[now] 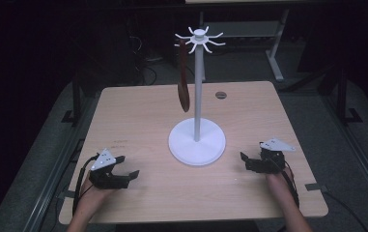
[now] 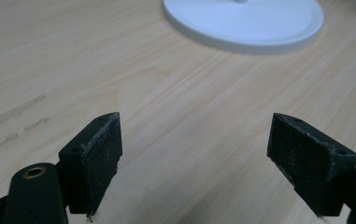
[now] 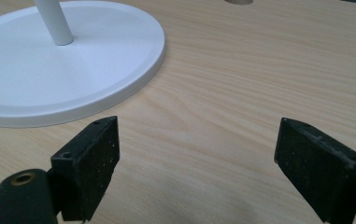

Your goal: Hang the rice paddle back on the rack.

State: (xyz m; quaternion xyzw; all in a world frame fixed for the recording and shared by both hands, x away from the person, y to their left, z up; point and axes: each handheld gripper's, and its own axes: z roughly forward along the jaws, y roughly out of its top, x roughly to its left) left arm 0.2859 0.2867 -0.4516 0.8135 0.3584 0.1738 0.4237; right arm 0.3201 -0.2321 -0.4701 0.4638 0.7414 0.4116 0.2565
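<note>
- Dead centre on the pale wooden table (image 1: 138, 116): tall white utensil stand with round flat base (image 1: 197, 141), slim upright pole, ring of curved hooks at the crown.
- Hanging from a hook on the stand's left side: dark brown wooden spoon (image 1: 183, 83), suspended clear of the table, just beside the pole, not touching it as far as can be told.
- Long axis near vertical; handle end up at the hook, broad bowl end pointing down, ending well above the base.
- Likely light and stiff, smooth wood, a bit slippery under hard pads; free to swing on the hook at any nudge.
- Best hold, by judgement: across the narrow handle above the bowl, then lifted up and off the hook rather than pulled sideways.
- Stand itself probably top-light with a weighted base, but a sideways tug high up could tip it.
- Left gripper (image 1: 126, 173) resting on the table, left of the base and nearer the person, jaws wide apart, nothing between them.
- Same in the left gripper view (image 2: 194, 154): bare wood between the pads, base edge (image 2: 245, 23) ahead.
- Right gripper (image 1: 247, 161) right of the base, close to its rim, jaws spread, empty.
- Right gripper view (image 3: 196, 163): base (image 3: 68, 74) ahead-left, pole rising from it.
</note>
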